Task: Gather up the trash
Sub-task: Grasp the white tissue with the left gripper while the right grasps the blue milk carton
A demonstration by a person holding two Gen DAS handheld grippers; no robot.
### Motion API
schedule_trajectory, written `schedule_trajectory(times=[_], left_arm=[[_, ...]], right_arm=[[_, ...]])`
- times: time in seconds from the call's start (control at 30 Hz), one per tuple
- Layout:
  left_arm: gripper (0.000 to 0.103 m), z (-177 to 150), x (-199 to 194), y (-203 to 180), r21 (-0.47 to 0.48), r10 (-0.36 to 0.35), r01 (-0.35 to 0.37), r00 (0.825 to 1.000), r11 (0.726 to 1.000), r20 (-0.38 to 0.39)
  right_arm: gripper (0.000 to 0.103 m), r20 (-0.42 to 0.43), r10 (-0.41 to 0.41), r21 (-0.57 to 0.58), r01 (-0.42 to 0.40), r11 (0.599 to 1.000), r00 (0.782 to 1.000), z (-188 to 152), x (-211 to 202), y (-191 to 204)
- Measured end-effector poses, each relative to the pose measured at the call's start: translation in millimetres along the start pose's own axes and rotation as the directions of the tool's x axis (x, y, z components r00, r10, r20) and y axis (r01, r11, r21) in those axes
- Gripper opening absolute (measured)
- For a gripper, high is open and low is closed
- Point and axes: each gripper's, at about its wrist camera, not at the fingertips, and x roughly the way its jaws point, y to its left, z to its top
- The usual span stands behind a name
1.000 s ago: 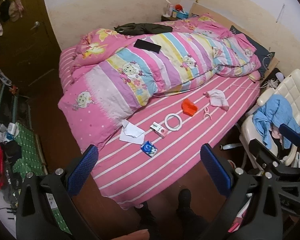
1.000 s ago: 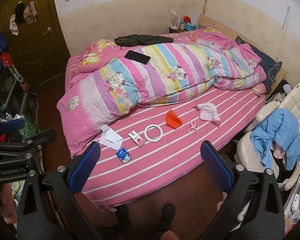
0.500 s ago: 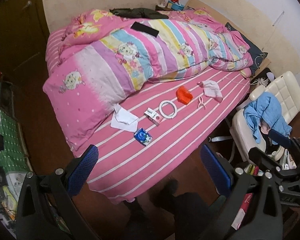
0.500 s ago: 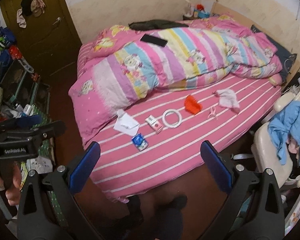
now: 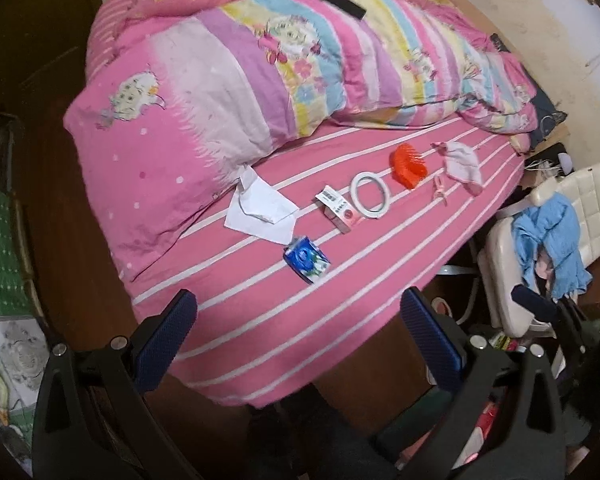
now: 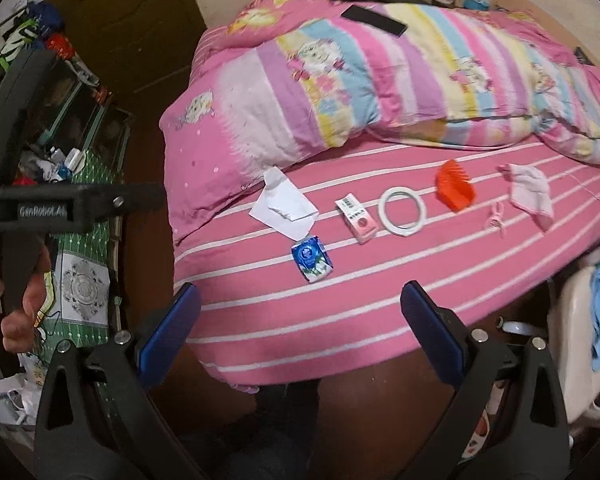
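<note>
Both the left tongs [image 5: 298,334] and the right tongs [image 6: 300,330] hang spread apart and empty at the lower frame, above the pink striped bed [image 5: 260,320]. At mid-frame on it lie a torn white paper [image 5: 260,208], a blue crumpled wrapper [image 5: 306,260] and a small pink box [image 5: 338,210].

**Black handheld grippers with blue finger pads**

Each gripper has 2 black, angular plastic arms ending in flat rectangular fingers faced with textured blue pads. The left gripper [image 5: 298,334] shows silver round screw heads on its arms, 2 on each side. The right gripper [image 6: 300,330] matches it, with the same blue pads [image 6: 168,332] and silver screws. Seen from the right wrist camera, the left gripper's black body carries white lettering reading "GenRobot.AI". A bare hand [image 6: 18,300] wraps its handle.
</note>
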Motion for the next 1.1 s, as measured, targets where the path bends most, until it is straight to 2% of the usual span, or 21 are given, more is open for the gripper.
schedule_trajectory(times=[0.33,0.47,0.7,0.9,0.97,1.03,1.1], left_arm=[[0.098,36.0,142.8,27.4,-0.049,-0.010,0.007,0.998,0.999,-0.057],[0.098,43.5,196.4,41.7,-0.049,-0.002,-0.003,0.996,0.999,-0.091],[0.098,52.3,255.3,62.7,-0.060,0.003,-0.010,0.994,0.998,-0.109],[0.098,59.0,293.8,67.1,-0.075,0.001,-0.011,0.991,0.997,-0.137],[0.098,62.1,306.1,64.2,-0.074,0.000,-0.011,0.990,0.997,-0.143],[0.098,65.2,314.9,62.0,-0.070,0.020,-0.030,0.989,0.997,-0.146],[0.098,67.4,322.4,61.3,-0.077,0.041,-0.054,0.987,0.996,-0.156]], right_arm=[[0.099,-0.053,-0.078,-0.205,0.065,0.977,0.996,-8.8,139.7,-6.3],[0.099,-0.095,-0.085,-0.270,0.056,0.961,0.992,-16.6,195.1,-7.0],[0.099,-0.085,-0.117,-0.384,0.075,0.920,0.989,-22.1,264.0,6.8],[0.099,-0.111,-0.130,-0.371,0.081,0.925,0.985,-19.7,299.8,2.7],[0.095,-0.132,-0.117,-0.347,0.065,0.936,0.984,-19.3,311.1,-3.0],[0.076,-0.167,-0.104,-0.338,0.042,0.940,0.980,-20.9,321.4,-7.1],[0.073,-0.176,-0.080,-0.334,0.017,0.943,0.981,-21.5,325.2,-9.0]])
